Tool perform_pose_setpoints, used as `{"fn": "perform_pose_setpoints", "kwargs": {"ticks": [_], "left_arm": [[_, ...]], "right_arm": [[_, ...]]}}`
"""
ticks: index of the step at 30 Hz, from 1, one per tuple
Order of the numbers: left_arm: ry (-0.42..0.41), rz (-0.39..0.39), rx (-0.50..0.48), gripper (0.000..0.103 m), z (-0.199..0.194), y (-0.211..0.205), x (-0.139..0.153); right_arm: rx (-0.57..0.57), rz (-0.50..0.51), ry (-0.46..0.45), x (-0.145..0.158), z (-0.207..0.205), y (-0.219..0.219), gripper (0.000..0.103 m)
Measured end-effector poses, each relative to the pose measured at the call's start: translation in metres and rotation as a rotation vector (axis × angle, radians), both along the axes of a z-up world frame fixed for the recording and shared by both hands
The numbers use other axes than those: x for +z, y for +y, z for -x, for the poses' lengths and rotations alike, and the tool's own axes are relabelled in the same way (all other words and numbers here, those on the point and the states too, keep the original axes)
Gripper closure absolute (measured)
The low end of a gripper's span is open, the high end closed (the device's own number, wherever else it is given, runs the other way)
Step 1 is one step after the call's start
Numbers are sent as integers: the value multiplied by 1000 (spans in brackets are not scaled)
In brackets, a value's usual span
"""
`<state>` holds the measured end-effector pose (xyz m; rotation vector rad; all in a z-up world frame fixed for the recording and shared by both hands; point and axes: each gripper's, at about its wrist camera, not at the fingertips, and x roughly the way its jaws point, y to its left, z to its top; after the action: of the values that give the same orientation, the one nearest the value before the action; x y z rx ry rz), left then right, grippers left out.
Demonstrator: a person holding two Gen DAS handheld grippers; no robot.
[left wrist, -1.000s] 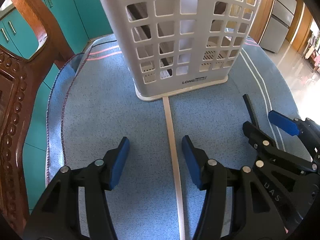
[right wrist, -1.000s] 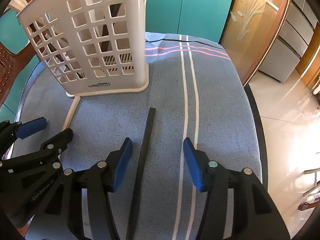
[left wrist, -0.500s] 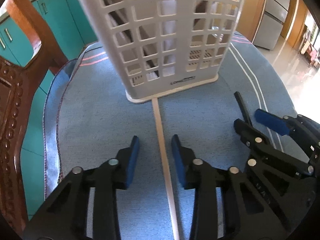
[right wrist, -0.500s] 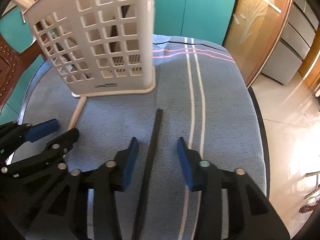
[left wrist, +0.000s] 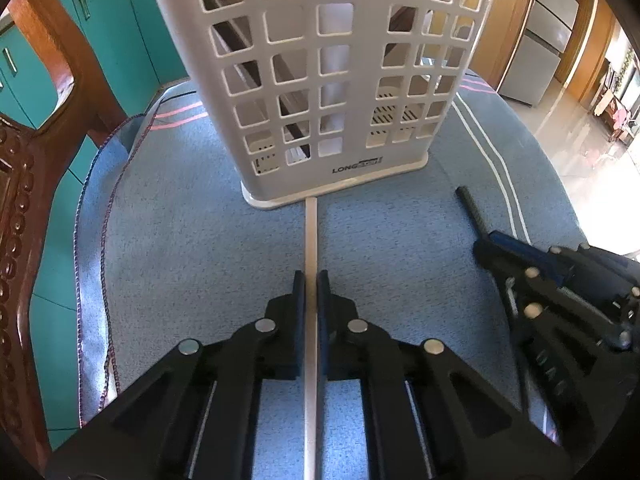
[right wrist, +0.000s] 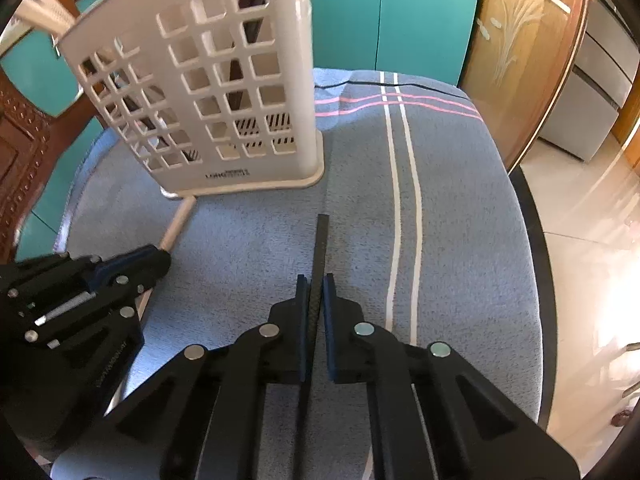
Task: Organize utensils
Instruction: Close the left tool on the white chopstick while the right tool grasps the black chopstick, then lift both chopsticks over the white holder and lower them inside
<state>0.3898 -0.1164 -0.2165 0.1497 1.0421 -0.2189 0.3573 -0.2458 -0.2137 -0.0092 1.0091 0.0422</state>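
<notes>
The white chopstick is clamped between the closed jaws of the left gripper, its far end touching the base of the slotted holder at frame centre. The black chopstick is pinched likewise by the right gripper. Both near ends are cut off by the lower edge; the dark utensils inside the holder are hard to identify.

The left gripper has its jaws closed on a pale chopstick that runs toward 12 o'clock, its far tip touching the white lattice utensil holder. At 3 o'clock the right gripper grips a black chopstick on the blue-clothed table.
</notes>
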Motion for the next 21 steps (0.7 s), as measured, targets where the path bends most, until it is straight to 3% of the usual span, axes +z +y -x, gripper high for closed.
{"fn": "perform_pose_setpoints", "kwargs": {"ticks": [5, 12, 21], "left_arm": [[-55, 12, 27, 96, 8, 10, 20], [-207, 59, 51, 96, 35, 30, 72], [-461, 242, 16, 96, 74, 65, 201]], "right_arm": [[-25, -49, -80, 25, 6, -17, 96], [-33, -148, -258, 84, 37, -33, 96], [-17, -302, -512, 199, 74, -53, 96]]}}
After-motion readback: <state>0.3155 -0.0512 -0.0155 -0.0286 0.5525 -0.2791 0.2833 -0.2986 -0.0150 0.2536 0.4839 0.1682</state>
